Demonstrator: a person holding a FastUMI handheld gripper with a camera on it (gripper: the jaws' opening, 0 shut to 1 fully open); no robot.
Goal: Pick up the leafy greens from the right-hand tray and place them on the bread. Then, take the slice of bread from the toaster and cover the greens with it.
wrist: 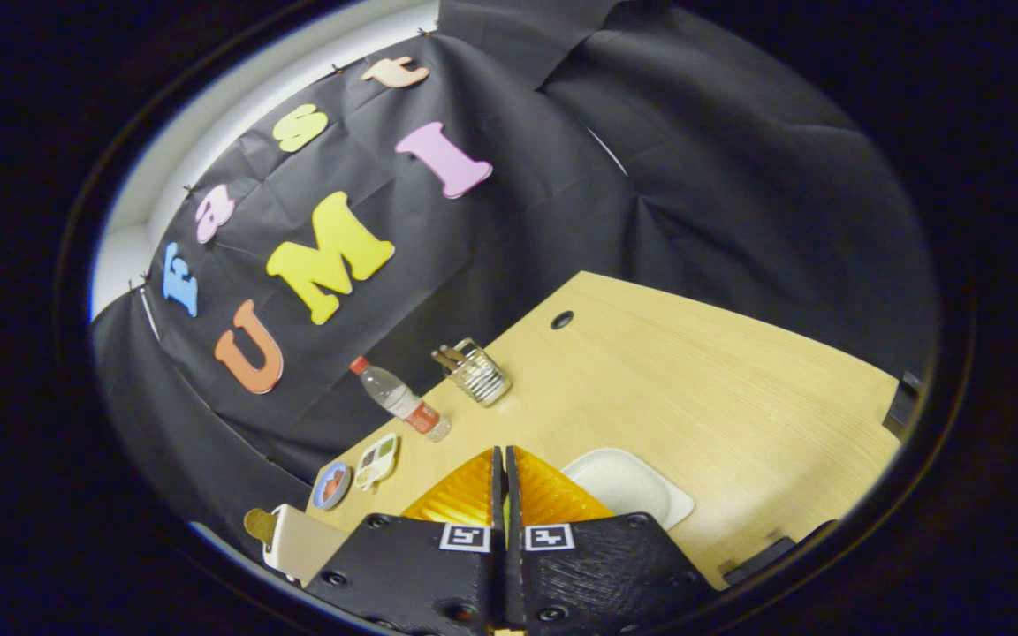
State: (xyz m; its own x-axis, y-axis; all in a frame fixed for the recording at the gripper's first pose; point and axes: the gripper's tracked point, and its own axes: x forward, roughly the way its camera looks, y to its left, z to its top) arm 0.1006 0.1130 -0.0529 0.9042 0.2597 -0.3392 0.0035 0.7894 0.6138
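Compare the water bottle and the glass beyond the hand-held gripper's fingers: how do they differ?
The water bottle has a red cap and a label; the glass is open-topped and ribbed. The bottle is slim and taller; the glass is squat and holds dark sticks. Both are clear and stand on the table. The hand-held gripper is shut.

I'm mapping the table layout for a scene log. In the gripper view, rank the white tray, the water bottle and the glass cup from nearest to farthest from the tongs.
The tongs are closed together, nothing visibly between them.
1. White tray: right beside the fingertips.
2. Water bottle: lying on the table ahead, to one side.
3. Glass cup: just beyond the bottle, holding sticks.
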